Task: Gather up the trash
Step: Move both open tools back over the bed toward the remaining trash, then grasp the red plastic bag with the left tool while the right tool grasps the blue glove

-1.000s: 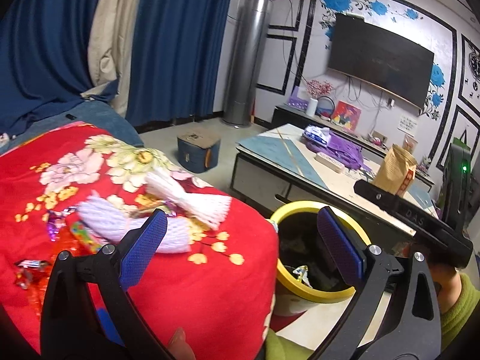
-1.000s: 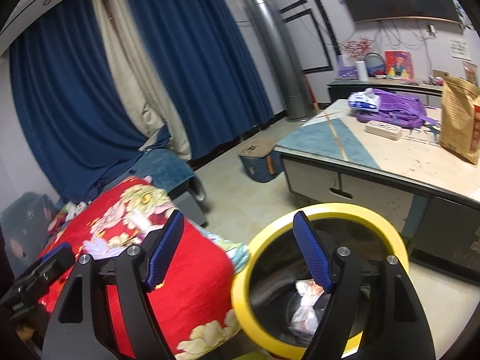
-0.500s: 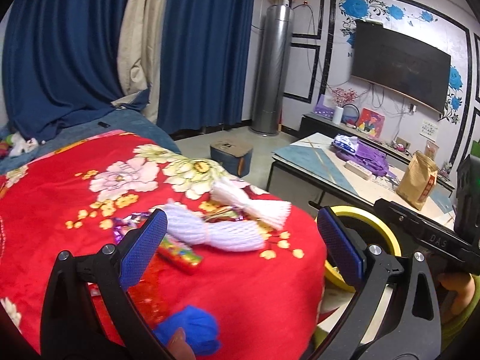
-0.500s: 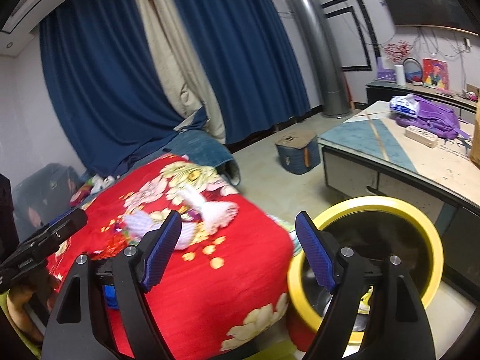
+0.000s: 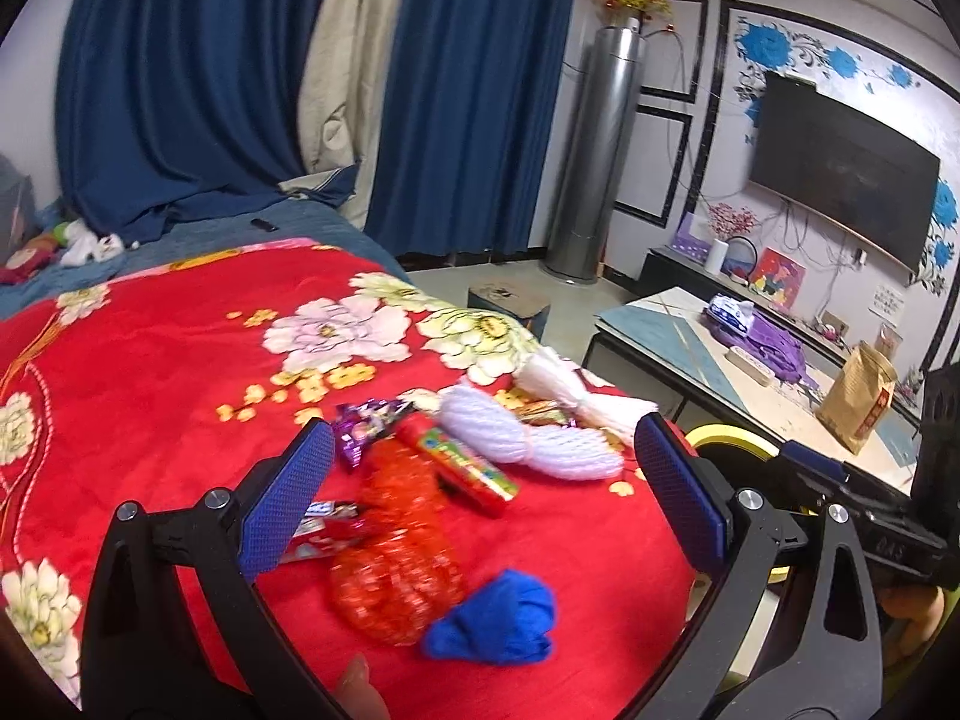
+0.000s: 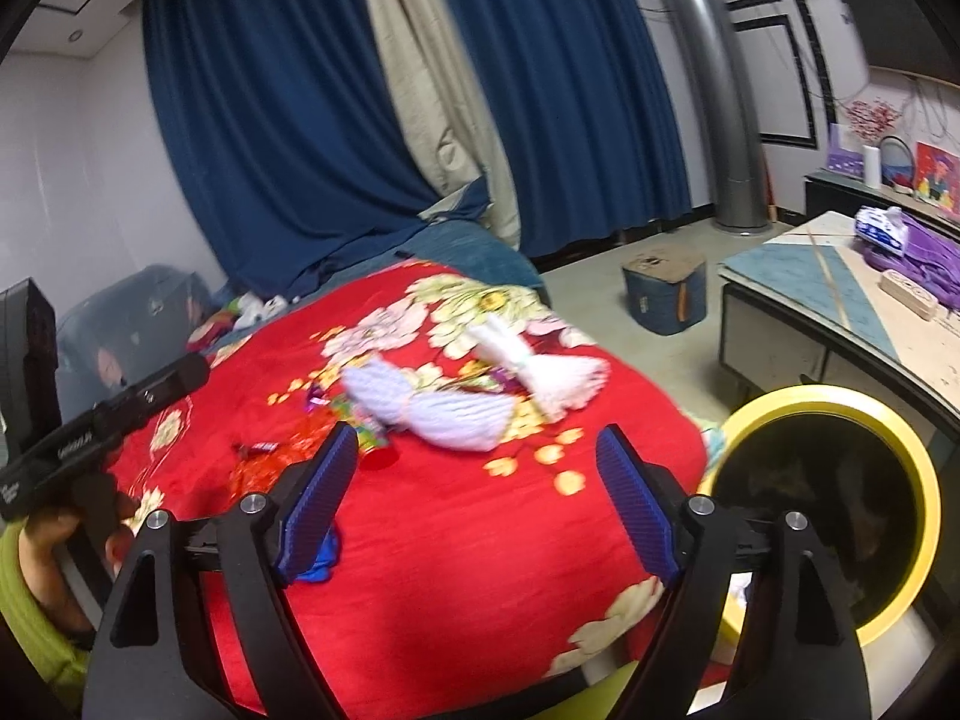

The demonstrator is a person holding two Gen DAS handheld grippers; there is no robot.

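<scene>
Trash lies on a red floral blanket: two white foam nets, a red mesh bag, a red-green wrapper, a purple wrapper and a blue crumpled piece. My left gripper hovers open above this pile, with nothing between its pads. My right gripper hangs over the blanket's near edge; its jaws are opening and hold nothing. The yellow-rimmed bin stands on the floor right of the blanket, with trash inside.
A low table behind the bin carries a brown paper bag and a purple bag. A blue box sits on the floor. Blue curtains hang behind the blanket. A hand in a green sleeve grips the left tool.
Both views have swung left, away from the bin and onto the blanket. The bin has slid to the right edge. The right jaws stand slightly wider.
</scene>
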